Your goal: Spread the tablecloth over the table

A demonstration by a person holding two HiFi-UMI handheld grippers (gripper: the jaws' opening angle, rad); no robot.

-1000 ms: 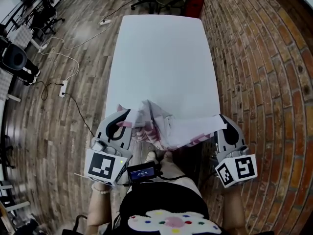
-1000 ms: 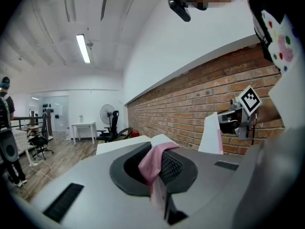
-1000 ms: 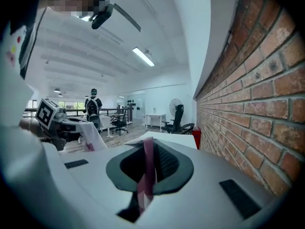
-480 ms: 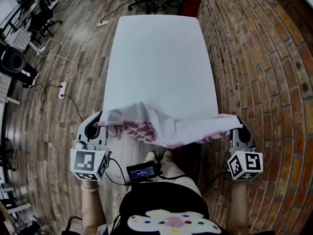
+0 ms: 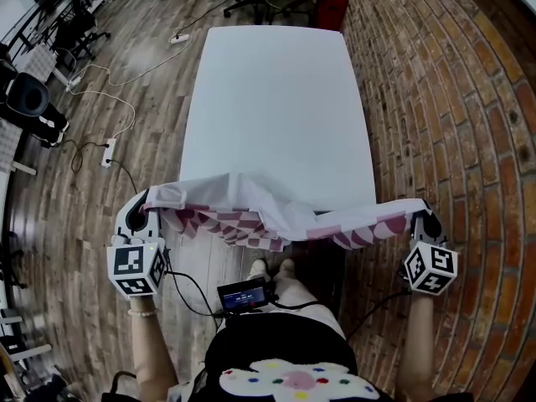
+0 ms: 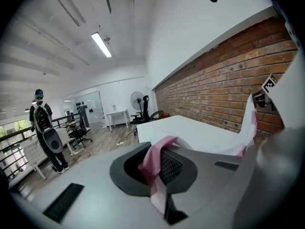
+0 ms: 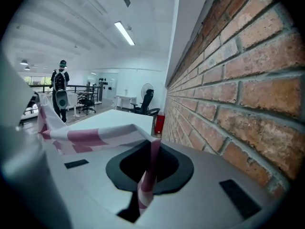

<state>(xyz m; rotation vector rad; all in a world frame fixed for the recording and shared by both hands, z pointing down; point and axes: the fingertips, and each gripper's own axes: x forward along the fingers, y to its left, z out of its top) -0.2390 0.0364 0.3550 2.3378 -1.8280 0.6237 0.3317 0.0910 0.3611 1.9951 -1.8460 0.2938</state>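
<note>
Pulled wide apart to lower left and lower right: left gripper (image 5: 149,206) and right gripper (image 5: 423,218), each clamped on a tablecloth (image 5: 251,212) corner. Opened out at lower centre over white table (image 5: 276,99) end; not yet spread.

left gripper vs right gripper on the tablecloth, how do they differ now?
The left gripper is left of the table, over wood floor; the right gripper is right of it, over brick floor. The left gripper pinches a crumpled pink wad of tablecloth; the right gripper pinches a flat striped edge. Both are shut on the tablecloth, stretched between them.
</note>
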